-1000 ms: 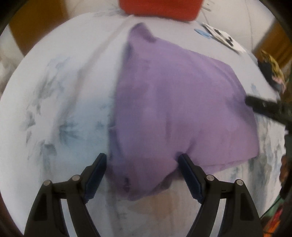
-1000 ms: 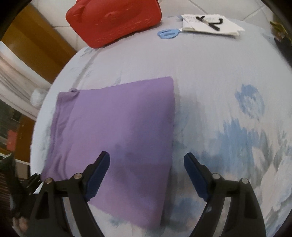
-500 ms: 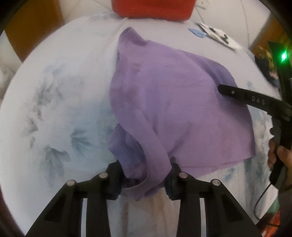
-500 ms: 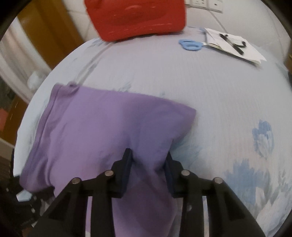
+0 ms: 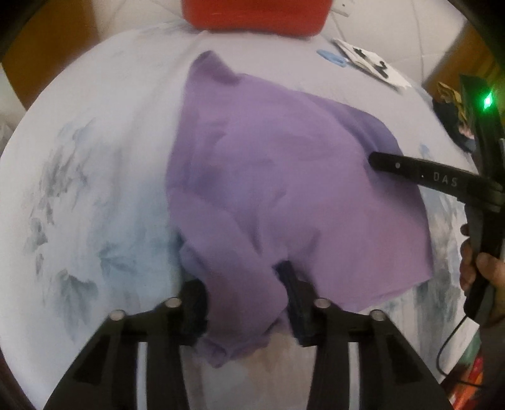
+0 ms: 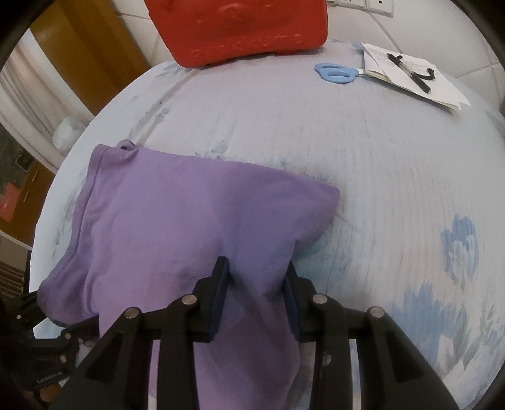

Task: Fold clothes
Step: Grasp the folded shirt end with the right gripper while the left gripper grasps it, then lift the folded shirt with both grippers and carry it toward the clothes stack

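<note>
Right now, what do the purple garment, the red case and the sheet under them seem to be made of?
Purple garment: thin, soft, matte fabric, maybe cotton knit; it bunches and drapes between the grippers' pads. Red case: looks like hard moulded plastic, slightly glossy, with embossed relief. Sheet: printed woven cloth, matte, finely ribbed, with blue floral pattern.

The left claw (image 5: pixel 244 295) and the right claw (image 6: pixel 255 298) are matte black, with dark blue pads (image 6: pixel 220 293) and silver screws; one handle bears "DAS", a green light and a black cable.

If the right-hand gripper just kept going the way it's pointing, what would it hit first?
The purple garment that the right gripper already pinches; beyond it probably the flowered sheet underneath, though depth is hard to judge.
</note>
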`<state>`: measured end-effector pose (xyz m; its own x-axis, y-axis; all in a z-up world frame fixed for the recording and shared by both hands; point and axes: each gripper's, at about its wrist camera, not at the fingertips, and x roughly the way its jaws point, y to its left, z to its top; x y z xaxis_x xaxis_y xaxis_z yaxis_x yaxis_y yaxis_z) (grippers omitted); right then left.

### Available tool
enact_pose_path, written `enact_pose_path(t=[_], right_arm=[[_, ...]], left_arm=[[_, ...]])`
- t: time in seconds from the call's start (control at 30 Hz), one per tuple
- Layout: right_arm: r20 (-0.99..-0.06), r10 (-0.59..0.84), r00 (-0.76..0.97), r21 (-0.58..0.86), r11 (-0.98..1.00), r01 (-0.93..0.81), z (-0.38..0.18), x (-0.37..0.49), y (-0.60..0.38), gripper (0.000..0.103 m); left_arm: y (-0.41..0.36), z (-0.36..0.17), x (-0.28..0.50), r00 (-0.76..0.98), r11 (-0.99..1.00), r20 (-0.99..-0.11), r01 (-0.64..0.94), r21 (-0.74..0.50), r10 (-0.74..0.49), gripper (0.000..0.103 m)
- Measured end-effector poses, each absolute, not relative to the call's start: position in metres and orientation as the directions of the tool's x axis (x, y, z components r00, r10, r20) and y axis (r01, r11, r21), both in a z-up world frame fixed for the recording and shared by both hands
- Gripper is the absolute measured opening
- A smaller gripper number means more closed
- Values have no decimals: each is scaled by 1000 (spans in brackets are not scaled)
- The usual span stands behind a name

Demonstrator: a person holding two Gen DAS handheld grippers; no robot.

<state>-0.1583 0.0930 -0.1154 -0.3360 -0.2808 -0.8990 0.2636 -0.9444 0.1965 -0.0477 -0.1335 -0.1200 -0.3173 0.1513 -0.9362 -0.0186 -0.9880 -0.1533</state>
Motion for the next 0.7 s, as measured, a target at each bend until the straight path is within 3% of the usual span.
enact_pose_path(t=[0.3, 0.33, 0.37, 0.4, 0.47, 0.57, 0.7], right_arm=[[-909, -239, -341, 151, -952, 267, -116, -159, 87, 31], [-911, -235, -340, 145, -952, 270, -116, -159, 87, 31], [-911, -227, -343, 140, -955, 262, -116, -158, 87, 28], [-913, -212, -349, 128, -960, 249, -115, -155, 87, 21], [-908, -180, -378, 81, -961, 264, -115, -147, 85, 18], [-898, -114, -425, -32, -947, 321, -119, -138, 71, 17], [-902, -150, -405, 14, -948, 319, -123, -145, 78, 16]], left_arm=[[-133, -118, -40, -315, -992, -941, -24, -125, 127, 32], [-133, -118, -39, -311, -992, -942, -19, -127, 127, 27], [-131, -118, -38, -306, -990, -942, -17, -139, 137, 19], [-129, -117, -36, -309, -991, -942, -19, -135, 134, 19], [-122, -118, -35, -322, -994, -940, -32, -106, 111, 18], [-117, -122, -46, -340, -990, -930, -48, -129, 138, 18], [-121, -123, -49, -341, -985, -925, -40, -166, 170, 17]])
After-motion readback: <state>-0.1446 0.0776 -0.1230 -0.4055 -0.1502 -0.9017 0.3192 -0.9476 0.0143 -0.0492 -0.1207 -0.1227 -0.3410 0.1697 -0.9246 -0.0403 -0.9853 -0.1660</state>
